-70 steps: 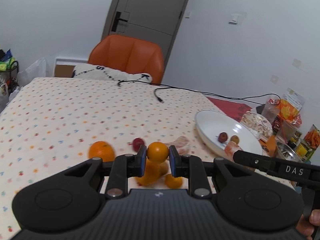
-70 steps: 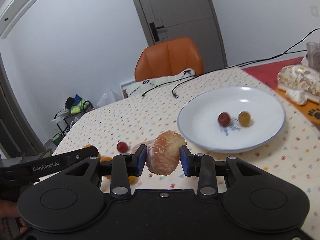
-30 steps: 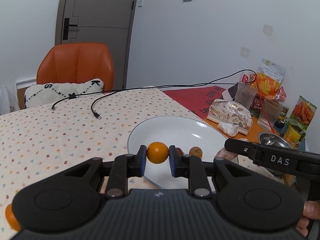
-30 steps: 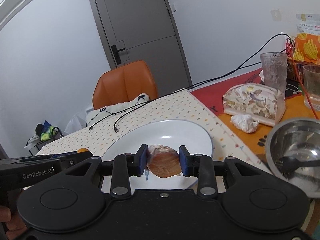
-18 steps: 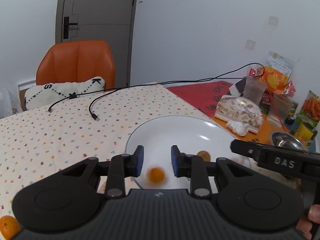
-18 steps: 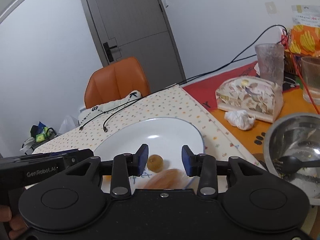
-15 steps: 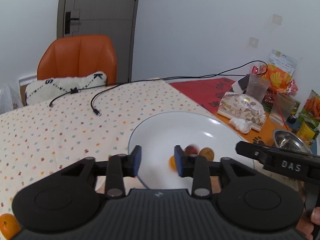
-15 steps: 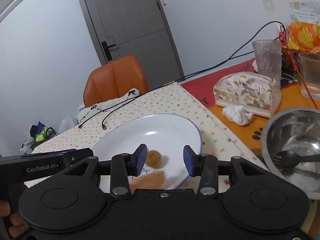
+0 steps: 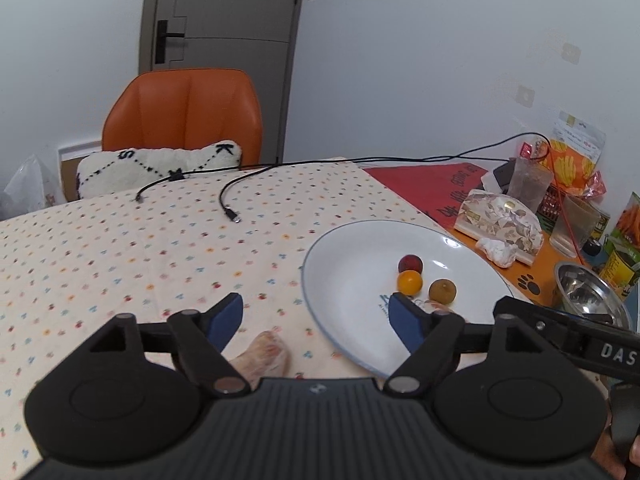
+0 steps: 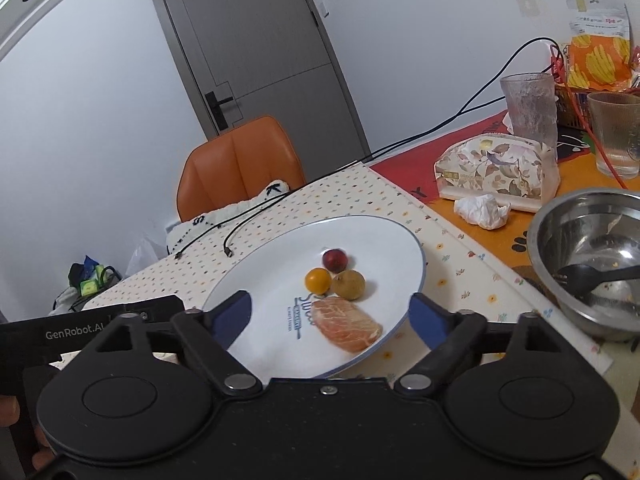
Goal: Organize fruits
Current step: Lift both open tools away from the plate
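A white plate (image 9: 352, 248) (image 10: 384, 248) lies on the dotted tablecloth. On it sit a small orange fruit (image 9: 409, 282) (image 10: 318, 280), a dark red fruit (image 9: 410, 264) (image 10: 335, 260), a brown round fruit (image 9: 442, 290) (image 10: 349, 285) and a peeled citrus piece (image 10: 346, 328). Another peeled piece (image 9: 266, 354) lies on the cloth just left of the plate. My left gripper (image 9: 316, 322) is open and empty above the plate's near left rim. My right gripper (image 10: 331, 314) is open and empty, just above the piece on the plate.
A steel bowl (image 10: 592, 256) with a black spoon stands right of the plate, beside a floral tissue box (image 10: 496, 172), a crumpled tissue (image 10: 482, 210) and glasses (image 10: 530, 108). Black cables (image 9: 228, 200) cross the far cloth. An orange chair (image 9: 184, 116) with a cushion stands behind.
Both grippers carried their fruit over to the plate, then opened. The small orange and the peeled citrus piece dropped onto the plate. Both grippers have since opened wider.
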Demonstrator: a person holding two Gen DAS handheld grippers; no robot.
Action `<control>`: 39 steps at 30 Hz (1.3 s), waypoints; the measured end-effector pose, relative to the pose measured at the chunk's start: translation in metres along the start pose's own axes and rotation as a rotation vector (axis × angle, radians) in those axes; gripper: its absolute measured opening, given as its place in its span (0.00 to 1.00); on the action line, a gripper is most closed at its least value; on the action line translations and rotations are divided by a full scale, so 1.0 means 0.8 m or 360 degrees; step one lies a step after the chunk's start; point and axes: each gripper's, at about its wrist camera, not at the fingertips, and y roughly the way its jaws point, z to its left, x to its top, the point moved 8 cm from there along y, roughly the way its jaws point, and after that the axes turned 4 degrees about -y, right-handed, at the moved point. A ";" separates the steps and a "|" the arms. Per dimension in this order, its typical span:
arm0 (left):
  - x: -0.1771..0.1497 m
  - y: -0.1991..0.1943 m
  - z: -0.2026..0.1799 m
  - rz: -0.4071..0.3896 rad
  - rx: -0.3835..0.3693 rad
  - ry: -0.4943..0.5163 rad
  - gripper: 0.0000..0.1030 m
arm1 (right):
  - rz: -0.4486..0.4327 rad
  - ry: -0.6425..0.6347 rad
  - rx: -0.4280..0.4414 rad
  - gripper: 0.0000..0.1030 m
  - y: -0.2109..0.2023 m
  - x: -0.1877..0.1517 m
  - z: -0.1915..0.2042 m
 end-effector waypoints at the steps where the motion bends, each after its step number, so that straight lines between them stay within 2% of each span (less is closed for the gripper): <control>1: -0.001 -0.004 0.002 -0.0009 -0.0005 -0.0005 0.78 | -0.0005 0.0006 -0.0001 0.93 -0.003 0.000 0.002; 6: -0.002 -0.022 0.011 -0.0025 0.0003 -0.0005 0.82 | -0.0034 0.0024 0.0014 1.00 -0.015 -0.001 0.012; 15: -0.003 -0.055 0.018 -0.0043 0.0006 -0.0022 0.85 | -0.0051 0.0033 0.0042 1.00 -0.035 -0.001 0.027; 26: -0.005 -0.098 0.040 -0.0109 0.0074 -0.0069 0.88 | -0.0039 0.0002 0.0107 1.00 -0.046 -0.008 0.047; 39: -0.017 -0.121 0.077 -0.0079 0.0078 -0.0190 0.88 | 0.0012 -0.0045 0.0211 1.00 -0.046 -0.020 0.068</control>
